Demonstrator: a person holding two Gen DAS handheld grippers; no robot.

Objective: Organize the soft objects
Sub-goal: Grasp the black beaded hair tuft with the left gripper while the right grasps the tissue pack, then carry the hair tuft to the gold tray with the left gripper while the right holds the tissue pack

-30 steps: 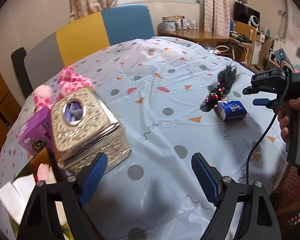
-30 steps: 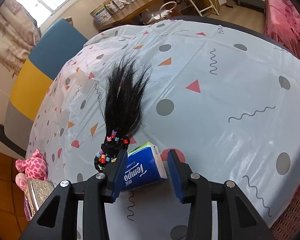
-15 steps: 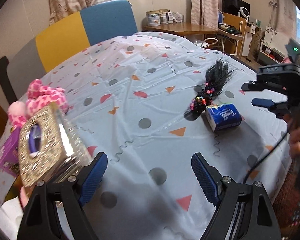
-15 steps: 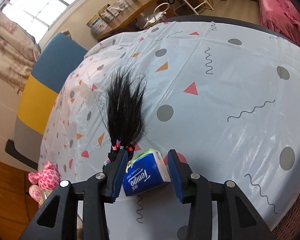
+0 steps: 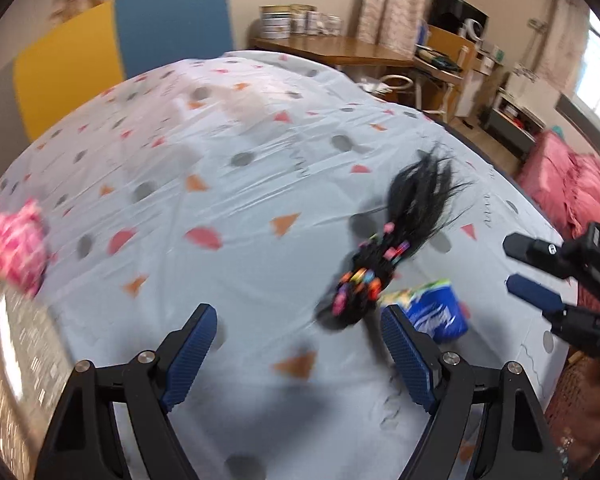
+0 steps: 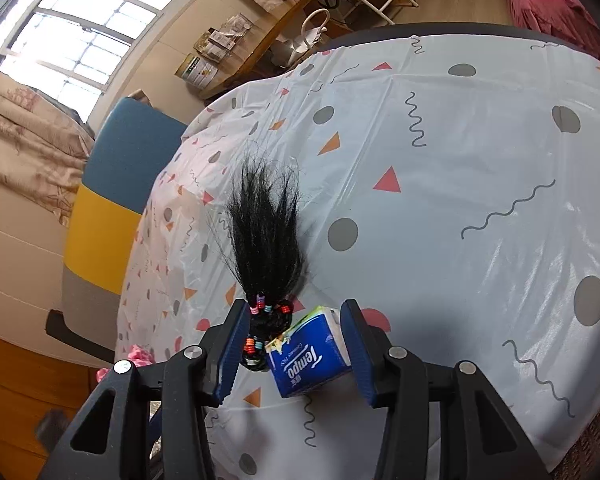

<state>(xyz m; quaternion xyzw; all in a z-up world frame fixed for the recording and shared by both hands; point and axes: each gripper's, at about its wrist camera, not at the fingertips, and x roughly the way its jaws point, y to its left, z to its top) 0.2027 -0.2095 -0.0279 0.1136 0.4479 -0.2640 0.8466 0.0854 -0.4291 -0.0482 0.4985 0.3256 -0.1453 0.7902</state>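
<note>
A black hairpiece (image 5: 400,236) with coloured bands lies on the patterned tablecloth (image 5: 220,208); it also shows in the right wrist view (image 6: 266,240). A blue Tempo tissue pack (image 5: 436,314) lies beside its banded end. My left gripper (image 5: 300,354) is open and empty above the cloth, left of both. My right gripper (image 6: 294,350) is open, and the tissue pack (image 6: 310,354) lies between its fingers without being gripped. It shows at the right in the left wrist view (image 5: 534,276). A pink plush toy (image 5: 8,240) sits at the far left.
A shiny gold tissue box (image 5: 16,368) stands at the left edge by the plush. A yellow and blue chair (image 5: 120,56) stands behind the table. A wooden desk (image 5: 340,48) and a pink bed (image 5: 580,188) lie beyond the table's right side.
My left gripper has swung right, away from the gold box and towards the hairpiece and tissue pack. My right gripper stays over the tissue pack, slightly closer.
</note>
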